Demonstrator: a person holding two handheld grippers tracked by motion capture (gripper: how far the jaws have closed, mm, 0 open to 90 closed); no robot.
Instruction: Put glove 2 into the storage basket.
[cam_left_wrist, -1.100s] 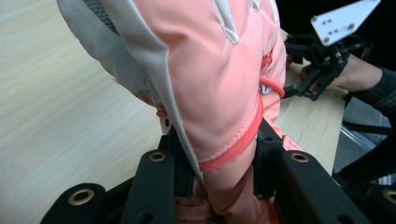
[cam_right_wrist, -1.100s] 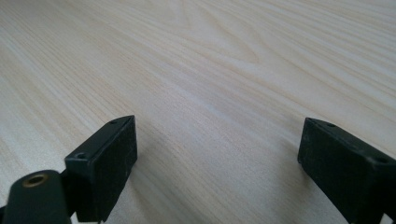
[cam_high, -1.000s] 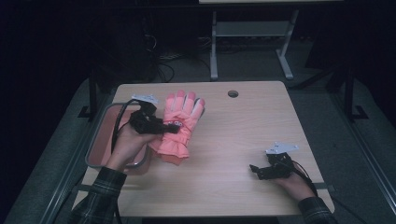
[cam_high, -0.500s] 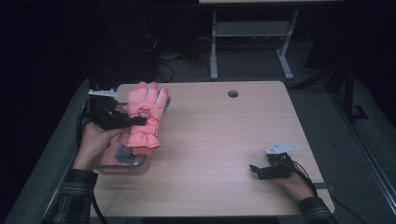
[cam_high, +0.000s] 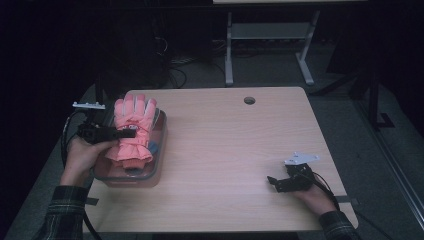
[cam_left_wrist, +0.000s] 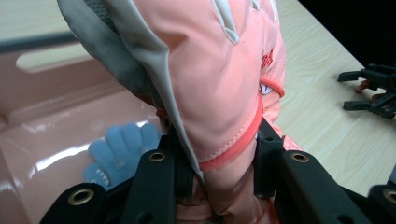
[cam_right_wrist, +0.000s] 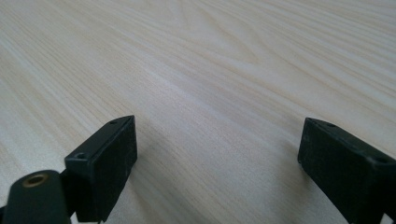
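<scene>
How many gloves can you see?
2. One big pink glove is pinched in the left gripper, above the clear bin at the table's left edge. A little blue glove lies inside the bin. The pink one may hide more.

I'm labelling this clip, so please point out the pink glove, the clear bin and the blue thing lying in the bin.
pink glove (cam_high: 134, 120), high view, on its back below the fingers.
clear bin (cam_high: 159, 146), high view, on its right wall.
blue thing (cam_left_wrist: 119, 151), left gripper view, on its middle.

Coral-pink glove (cam_high: 132, 131), clear bin (cam_high: 159, 150), plaid sleeve (cam_high: 59, 216), pale woodgrain table (cam_high: 240, 150)
</scene>
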